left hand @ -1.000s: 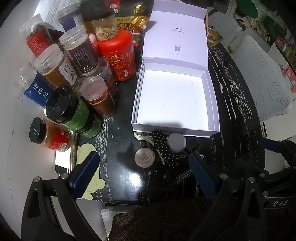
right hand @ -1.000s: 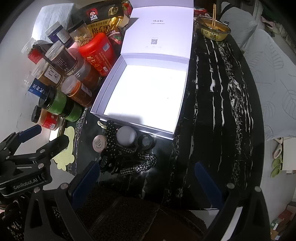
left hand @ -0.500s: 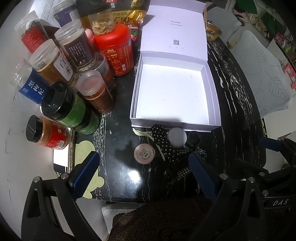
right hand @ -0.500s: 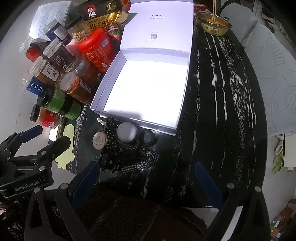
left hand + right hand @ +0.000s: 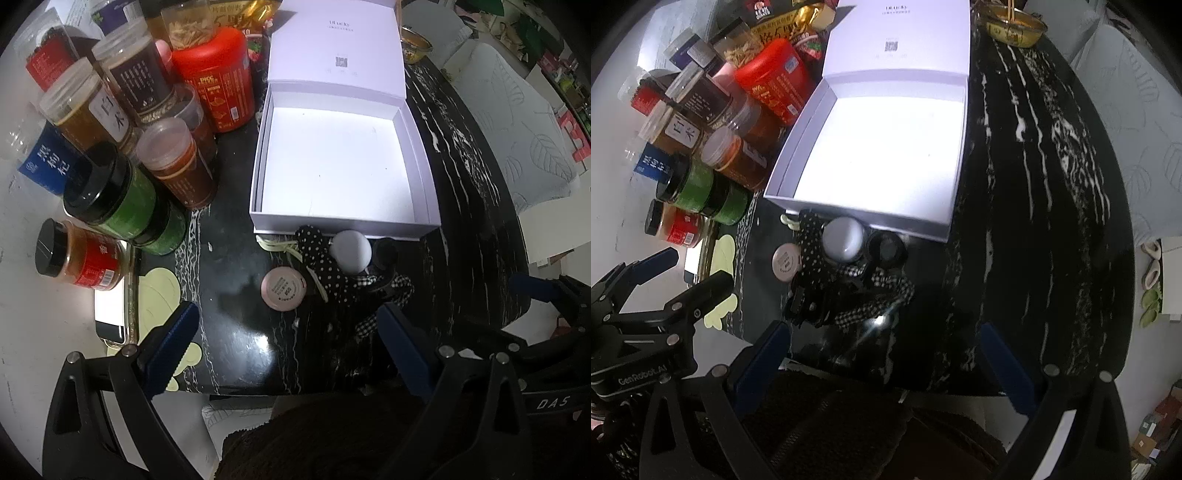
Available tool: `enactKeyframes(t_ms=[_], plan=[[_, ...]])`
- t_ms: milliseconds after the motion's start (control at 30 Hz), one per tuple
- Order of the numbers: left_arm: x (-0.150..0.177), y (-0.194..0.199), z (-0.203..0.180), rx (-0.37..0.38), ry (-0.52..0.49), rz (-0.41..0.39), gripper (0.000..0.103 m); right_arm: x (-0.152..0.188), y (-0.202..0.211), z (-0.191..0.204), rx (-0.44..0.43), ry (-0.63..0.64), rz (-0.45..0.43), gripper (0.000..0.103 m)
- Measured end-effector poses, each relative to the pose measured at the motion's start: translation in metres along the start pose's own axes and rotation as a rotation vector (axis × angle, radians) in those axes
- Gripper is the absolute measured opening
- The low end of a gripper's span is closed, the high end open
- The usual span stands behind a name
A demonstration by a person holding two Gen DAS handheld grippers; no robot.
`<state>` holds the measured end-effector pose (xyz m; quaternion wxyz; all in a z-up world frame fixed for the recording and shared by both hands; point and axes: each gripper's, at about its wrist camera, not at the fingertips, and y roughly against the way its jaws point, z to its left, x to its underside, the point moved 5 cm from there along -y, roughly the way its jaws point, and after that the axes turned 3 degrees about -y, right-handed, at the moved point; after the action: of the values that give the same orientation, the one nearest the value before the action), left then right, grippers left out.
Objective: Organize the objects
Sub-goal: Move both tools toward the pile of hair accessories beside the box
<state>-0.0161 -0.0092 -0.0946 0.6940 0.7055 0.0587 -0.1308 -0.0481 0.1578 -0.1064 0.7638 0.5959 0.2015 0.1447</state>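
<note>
An open white box (image 5: pixel 424 192) (image 5: pixel 857 214) stands empty on the black marble table, lid tipped back. In front of it lie a pink round jar (image 5: pixel 283 289) (image 5: pixel 786 261), a grey-white round jar (image 5: pixel 350 251) (image 5: pixel 844 237), a small black jar (image 5: pixel 384 251) (image 5: pixel 886 250), a black polka-dot cloth (image 5: pixel 325 262) (image 5: pixel 810 243) and a checked scrunchie (image 5: pixel 391 295) (image 5: pixel 875 295). My left gripper (image 5: pixel 288 350) is open and empty above the table's near edge, short of the pink jar. My right gripper (image 5: pixel 882 365) is open and empty, short of the scrunchie.
Several spice jars and bottles crowd the left, among them a red canister (image 5: pixel 218 77) (image 5: pixel 775 79), green jars (image 5: pixel 118 195) (image 5: pixel 698 188) and a red-label jar (image 5: pixel 81 254). A phone on a tray (image 5: pixel 110 310) lies left. A brass bowl (image 5: pixel 1012 26) sits far back.
Both grippers have moved forward a little toward the box and the small items. Nothing on the table has moved.
</note>
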Motion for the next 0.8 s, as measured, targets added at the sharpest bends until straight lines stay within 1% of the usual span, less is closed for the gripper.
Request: enactKeyframes(t_ms=[233, 433, 633, 800], plan=[[0.011, -0.009, 0.005, 0.017, -0.005, 0.011, 0.098, 0.011, -0.012, 0.006, 0.001, -0.007, 0.018, 0.103], [0.022, -0.022, 0.006, 0.023, 0.009, 0.027, 0.098, 0.019, -0.025, 0.007, -0.004, 0.006, 0.039, 0.103], [0.035, -0.038, 0.007, 0.036, 0.041, 0.039, 0.097, 0.023, -0.043, 0.005, -0.015, 0.046, 0.06, 0.103], [0.046, -0.053, 0.01, 0.062, 0.084, 0.051, 0.095, 0.029, -0.061, 0.007, -0.035, 0.084, 0.081, 0.103]])
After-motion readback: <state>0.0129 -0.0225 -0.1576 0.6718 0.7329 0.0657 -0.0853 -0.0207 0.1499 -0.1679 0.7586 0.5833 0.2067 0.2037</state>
